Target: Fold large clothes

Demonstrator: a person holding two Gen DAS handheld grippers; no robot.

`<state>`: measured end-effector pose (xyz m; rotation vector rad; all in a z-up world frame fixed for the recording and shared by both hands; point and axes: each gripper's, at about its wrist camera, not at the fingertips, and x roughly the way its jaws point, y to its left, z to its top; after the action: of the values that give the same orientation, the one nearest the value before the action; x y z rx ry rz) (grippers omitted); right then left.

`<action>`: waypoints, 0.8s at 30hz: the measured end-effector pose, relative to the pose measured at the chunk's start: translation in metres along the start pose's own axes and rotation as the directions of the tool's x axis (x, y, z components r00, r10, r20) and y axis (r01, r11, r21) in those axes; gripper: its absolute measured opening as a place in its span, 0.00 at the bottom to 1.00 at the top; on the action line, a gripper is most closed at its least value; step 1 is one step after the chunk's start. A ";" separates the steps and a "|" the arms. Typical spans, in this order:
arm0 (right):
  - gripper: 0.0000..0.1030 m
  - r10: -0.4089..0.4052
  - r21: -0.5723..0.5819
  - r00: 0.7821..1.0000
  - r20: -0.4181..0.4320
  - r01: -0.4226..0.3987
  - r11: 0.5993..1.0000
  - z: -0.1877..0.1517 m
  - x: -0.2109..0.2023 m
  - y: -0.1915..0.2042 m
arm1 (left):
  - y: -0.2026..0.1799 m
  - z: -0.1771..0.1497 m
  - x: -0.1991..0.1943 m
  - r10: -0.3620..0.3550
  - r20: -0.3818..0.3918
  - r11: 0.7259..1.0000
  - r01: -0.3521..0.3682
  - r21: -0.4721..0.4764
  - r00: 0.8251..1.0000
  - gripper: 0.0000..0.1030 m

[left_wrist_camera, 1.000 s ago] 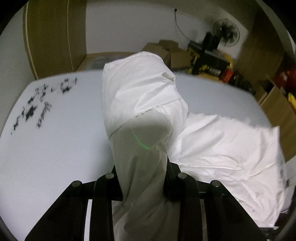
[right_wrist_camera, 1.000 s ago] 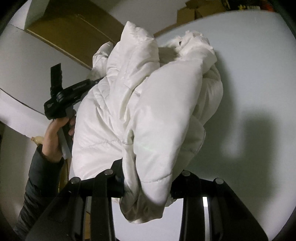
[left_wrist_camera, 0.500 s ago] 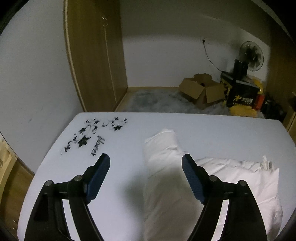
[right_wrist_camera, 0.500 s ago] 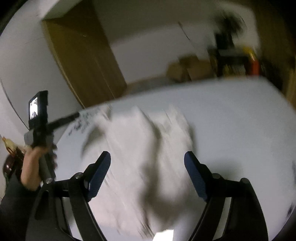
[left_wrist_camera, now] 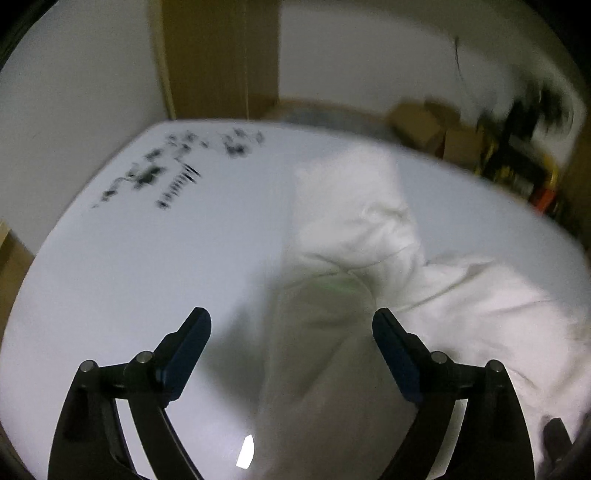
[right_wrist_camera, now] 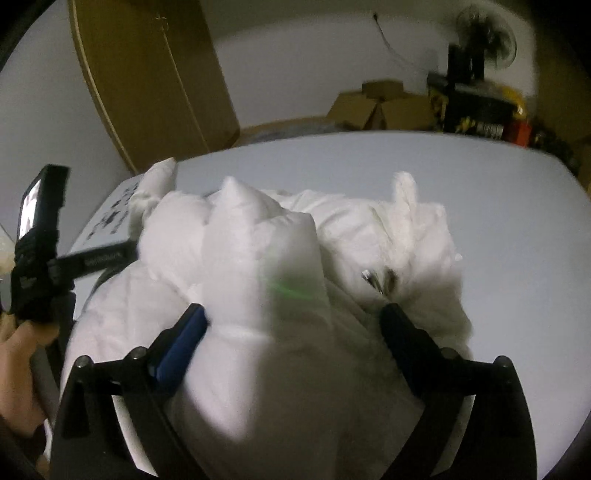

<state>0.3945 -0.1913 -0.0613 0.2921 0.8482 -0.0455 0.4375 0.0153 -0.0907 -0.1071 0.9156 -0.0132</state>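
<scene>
A second earlier both tongs had clamped the puffy white quilted jacket (right_wrist_camera: 280, 258); now the left gripper (left_wrist_camera: 291, 325) and right gripper (right_wrist_camera: 293, 321) stood apart, and it lay bunched on the pale blue-white table (left_wrist_camera: 147, 266), released, probably awaiting regrasp.

The jacket (right_wrist_camera: 258, 258) is puffy quilted matt cloth, the table (left_wrist_camera: 129, 266) smooth, the wardrobe (right_wrist_camera: 147, 74) wood-grained.

- White table (left_wrist_camera: 129, 277) with black floral print (left_wrist_camera: 177, 173) at ten o'clock.
- Wooden wardrobe (right_wrist_camera: 155, 74) at eleven o'clock.
- Cardboard boxes (right_wrist_camera: 373, 105) at one o'clock.
- Fan (right_wrist_camera: 487, 26) at two o'clock.
</scene>
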 end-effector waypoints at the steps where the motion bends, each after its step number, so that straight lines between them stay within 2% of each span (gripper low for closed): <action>1: 0.92 0.019 0.039 1.000 0.012 -0.019 0.999 0.000 -0.018 -0.007 | 0.006 -0.004 -0.025 -0.020 0.050 1.000 0.020 0.007 0.999 0.87; 2: 0.92 0.015 0.061 1.000 0.019 -0.016 0.998 -0.001 -0.041 -0.015 | 0.008 -0.010 -0.047 -0.031 0.089 0.999 0.029 0.021 0.996 0.87; 3: 0.92 0.003 0.063 1.000 0.020 -0.005 0.998 -0.017 -0.053 0.002 | 0.011 -0.021 -0.077 -0.054 0.126 0.998 0.048 0.048 0.991 0.88; 6: 0.94 0.001 0.015 0.998 0.067 -0.002 1.000 -0.040 -0.109 0.004 | 0.016 -0.062 -0.146 -0.146 0.186 0.986 0.128 0.106 0.972 0.88; 8: 0.97 0.009 -0.033 0.995 0.102 -0.006 0.999 -0.053 -0.134 0.002 | 0.014 -0.092 -0.181 -0.155 0.215 0.984 0.131 0.123 0.964 0.89; 10: 0.99 0.014 -0.074 0.990 0.140 -0.004 0.997 -0.079 -0.160 0.011 | 0.016 -0.124 -0.208 -0.125 0.238 0.988 0.100 0.116 0.963 0.89; 13: 0.99 0.013 -0.096 0.987 0.159 0.002 0.995 -0.115 -0.180 0.016 | 0.019 -0.157 -0.227 -0.052 0.172 0.997 0.040 0.073 0.984 0.89; 15: 1.00 -0.006 -0.104 0.982 0.188 0.026 0.994 -0.136 -0.206 0.017 | 0.022 -0.177 -0.239 -0.024 0.139 0.998 0.016 0.062 0.990 0.89; 20: 1.00 -0.061 -0.169 0.963 0.261 0.108 0.980 -0.176 -0.249 0.037 | 0.029 -0.222 -0.287 0.018 0.225 0.999 -0.029 0.046 0.974 0.89; 24: 1.00 -0.093 -0.226 0.955 0.282 0.160 0.961 -0.194 -0.270 0.051 | 0.040 -0.241 -0.311 0.031 0.258 0.999 -0.041 0.034 0.966 0.89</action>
<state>0.0817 -0.1100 0.0309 -0.0056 0.5928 -0.0970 0.0556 0.0518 0.0060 -0.0539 0.6564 0.0161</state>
